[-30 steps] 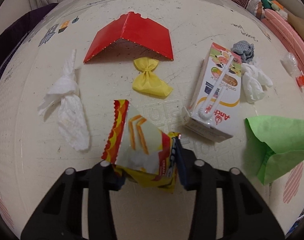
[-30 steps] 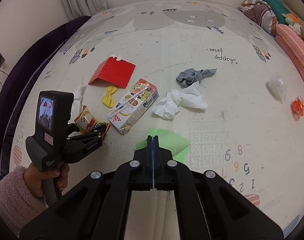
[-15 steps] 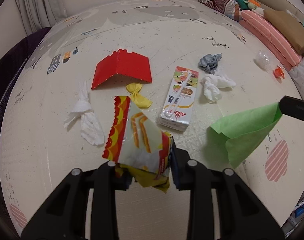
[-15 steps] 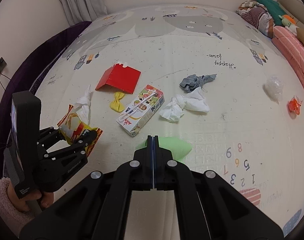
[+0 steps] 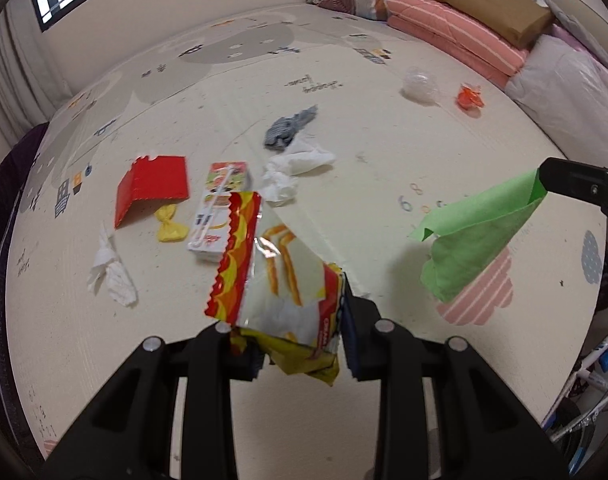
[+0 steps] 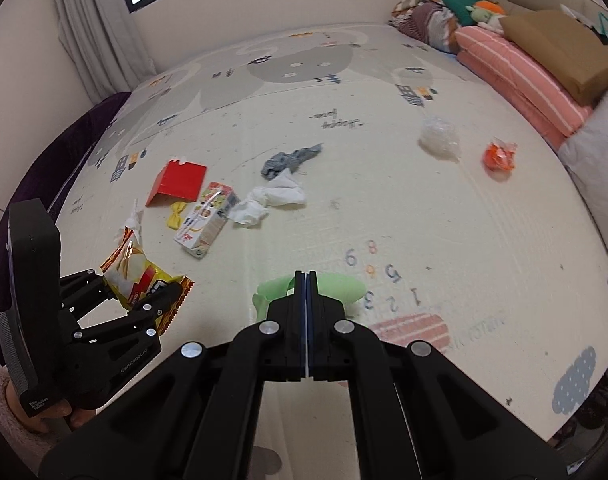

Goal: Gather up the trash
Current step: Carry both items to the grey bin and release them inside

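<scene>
Holding the crinkly red-and-yellow snack wrapper (image 5: 276, 280) in my left tongs (image 5: 300, 344) and the green paper sheet (image 5: 475, 232), up at 2 o'clock, pinched flat in my right tongs (image 6: 305, 300); I'd grip firm so neither slips.

The crinkled red-and-yellow snack wrapper (image 5: 272, 280) is glossy foil-like plastic catching glare. The thin green sheet (image 5: 471, 232) looks matt, like paper. The black left gripper (image 5: 300, 344) and black right gripper (image 6: 306, 304) are matt plastic with bright metal screw heads. The cream printed floor mat (image 6: 383, 160) is smooth, scuffed with dark marks. The crumpled white tissue (image 5: 296, 168) looks soft and matt.
</scene>
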`<state>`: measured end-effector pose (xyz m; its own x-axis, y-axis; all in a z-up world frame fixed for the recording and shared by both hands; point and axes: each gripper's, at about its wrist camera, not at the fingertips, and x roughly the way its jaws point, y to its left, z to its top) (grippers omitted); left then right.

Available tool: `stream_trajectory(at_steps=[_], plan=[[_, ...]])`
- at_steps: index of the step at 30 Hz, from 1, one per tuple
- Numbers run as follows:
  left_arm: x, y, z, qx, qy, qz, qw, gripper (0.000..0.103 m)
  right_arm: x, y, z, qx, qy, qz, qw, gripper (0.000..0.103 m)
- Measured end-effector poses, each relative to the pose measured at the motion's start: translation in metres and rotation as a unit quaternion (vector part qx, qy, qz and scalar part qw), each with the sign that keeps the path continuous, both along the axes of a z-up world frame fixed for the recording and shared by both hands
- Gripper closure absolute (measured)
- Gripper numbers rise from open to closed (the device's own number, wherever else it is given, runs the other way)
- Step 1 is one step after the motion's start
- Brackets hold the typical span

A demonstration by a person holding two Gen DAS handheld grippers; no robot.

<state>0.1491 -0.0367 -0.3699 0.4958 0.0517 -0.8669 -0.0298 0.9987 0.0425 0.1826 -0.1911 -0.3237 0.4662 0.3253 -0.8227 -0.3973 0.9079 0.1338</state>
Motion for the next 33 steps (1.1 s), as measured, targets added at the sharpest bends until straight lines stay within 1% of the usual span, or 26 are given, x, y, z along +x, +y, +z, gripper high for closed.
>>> stream_trajectory(at_steps=[4,8,13,17,21,24,27,30,33], plan=[[0.002,-0.068,0.008,-0.004,-0.003,-0.053,0.9986,0.072,-0.018,-0.076,0.011,-0.001,-0.007,-0.055,0.998,0.103],[0.001,-0.146,0.010,-0.011,-0.004,-0.117,0.9931,0.072,-0.043,-0.161,0.022,-0.011,-0.015,-0.118,0.993,0.103],[-0.006,-0.251,0.014,-0.028,-0.009,-0.196,0.9801,0.072,-0.083,-0.268,0.030,-0.032,-0.018,-0.198,0.979,0.103],[-0.018,-0.332,0.010,-0.041,-0.007,-0.253,0.9665,0.072,-0.118,-0.351,0.026,-0.050,-0.014,-0.261,0.964,0.103],[-0.031,-0.408,-0.001,-0.046,-0.001,-0.306,0.9508,0.072,-0.150,-0.420,0.009,-0.060,0.000,-0.310,0.949,0.103],[-0.039,-0.456,-0.011,-0.052,0.004,-0.337,0.9401,0.072,-0.165,-0.461,-0.011,-0.060,0.011,-0.330,0.942,0.103],[-0.048,-0.499,-0.026,-0.050,0.010,-0.362,0.9308,0.072,-0.176,-0.492,-0.032,-0.057,0.021,-0.339,0.939,0.103],[-0.056,-0.526,-0.041,-0.048,0.021,-0.380,0.9234,0.072,-0.180,-0.512,-0.056,-0.047,0.033,-0.342,0.938,0.103],[-0.064,-0.546,-0.055,-0.042,0.028,-0.398,0.9162,0.072,-0.179,-0.526,-0.082,-0.043,0.055,-0.338,0.938,0.102]])
